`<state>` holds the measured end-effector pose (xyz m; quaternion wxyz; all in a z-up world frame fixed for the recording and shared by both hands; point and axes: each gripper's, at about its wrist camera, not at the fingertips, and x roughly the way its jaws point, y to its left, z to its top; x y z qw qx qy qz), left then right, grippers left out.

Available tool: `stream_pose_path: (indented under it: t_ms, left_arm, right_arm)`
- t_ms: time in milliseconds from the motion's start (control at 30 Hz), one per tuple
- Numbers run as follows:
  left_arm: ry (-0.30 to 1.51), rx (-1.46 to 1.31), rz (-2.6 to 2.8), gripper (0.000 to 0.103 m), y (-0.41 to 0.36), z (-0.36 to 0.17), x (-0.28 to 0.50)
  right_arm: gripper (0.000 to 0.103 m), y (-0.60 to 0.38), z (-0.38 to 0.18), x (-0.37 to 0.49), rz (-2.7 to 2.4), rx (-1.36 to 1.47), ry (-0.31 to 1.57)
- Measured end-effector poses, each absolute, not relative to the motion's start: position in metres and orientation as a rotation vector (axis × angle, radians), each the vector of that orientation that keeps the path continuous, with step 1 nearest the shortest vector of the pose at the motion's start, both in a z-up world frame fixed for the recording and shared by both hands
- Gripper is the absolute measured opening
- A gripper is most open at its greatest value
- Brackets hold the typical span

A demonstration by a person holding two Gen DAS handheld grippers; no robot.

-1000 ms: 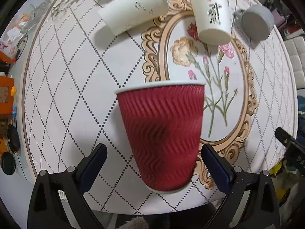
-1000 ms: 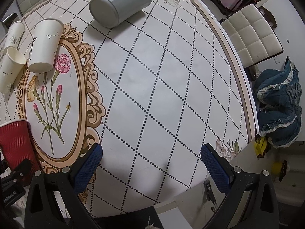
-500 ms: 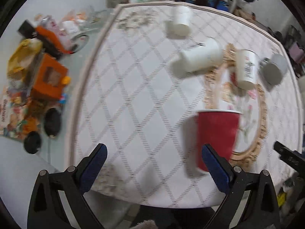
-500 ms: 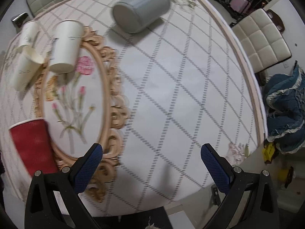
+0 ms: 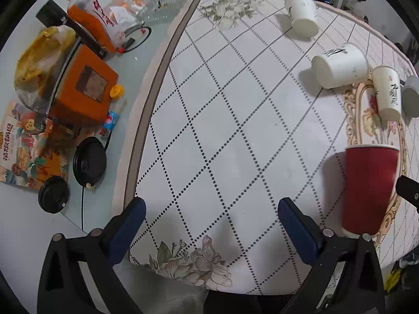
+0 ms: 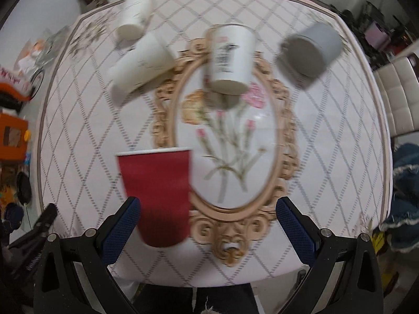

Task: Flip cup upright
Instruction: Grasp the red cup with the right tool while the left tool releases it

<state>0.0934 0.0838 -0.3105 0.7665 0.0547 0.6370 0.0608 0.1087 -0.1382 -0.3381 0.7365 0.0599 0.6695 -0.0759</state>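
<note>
Both grippers are hovering over the desk (image 5: 235, 110), angled down. The left gripper (image 5: 209, 217) and right gripper (image 6: 207, 219) are spreading their blue-padded fingers (image 6: 120, 225) wide, gripping nothing. The ribbed red paper cup (image 6: 157, 193) is standing upright beside the gold oval frame (image 6: 285, 141).

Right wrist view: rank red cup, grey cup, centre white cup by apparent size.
1. red cup, though it is nearest the camera
2-3. centre white cup and grey cup: look alike, blurred, no ranking
</note>
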Motion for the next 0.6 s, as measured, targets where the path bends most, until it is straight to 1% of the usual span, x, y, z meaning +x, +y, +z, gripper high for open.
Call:
stream_pose_path:
  t_ms: [100,167,233,267,333,367,433,600]
  left_arm:
    - [1.405,0.107,0.116,0.103,0.089,-0.318,0.095]
    - [1.426,0.095,0.107,0.103,0.092,-0.325,0.097]
    - [1.436,0.099,0.109,0.103,0.093,-0.329,0.098]
    - [1.440,0.099,0.108,0.103,0.093,-0.331,0.098]
    - [1.456,0.095,0.113,0.103,0.095,-0.334,0.099]
    - [1.467,0.090,0.114,0.103,0.095,-0.337,0.099]
    - [1.504,0.083,0.114,0.103,0.096,-0.342,0.101]
    - [1.542,0.081,0.107,0.103,0.100,-0.353,0.103]
  right_arm:
    - [0.103,-0.122,-0.349,0.118,-0.147,0.122,1.496]
    - [0.099,-0.113,-0.357,0.123,-0.141,0.112,1.513]
    - [0.091,-0.108,-0.364,0.126,-0.132,0.106,1.530]
    - [0.089,-0.105,-0.368,0.126,-0.128,0.107,1.539]
    - [0.078,-0.099,-0.377,0.129,-0.122,0.108,1.568]
    - [0.076,-0.097,-0.380,0.131,-0.122,0.106,1.579]
    - [0.074,-0.093,-0.386,0.132,-0.138,0.092,1.589]
    - [0.074,-0.086,-0.387,0.136,-0.159,0.079,1.581]
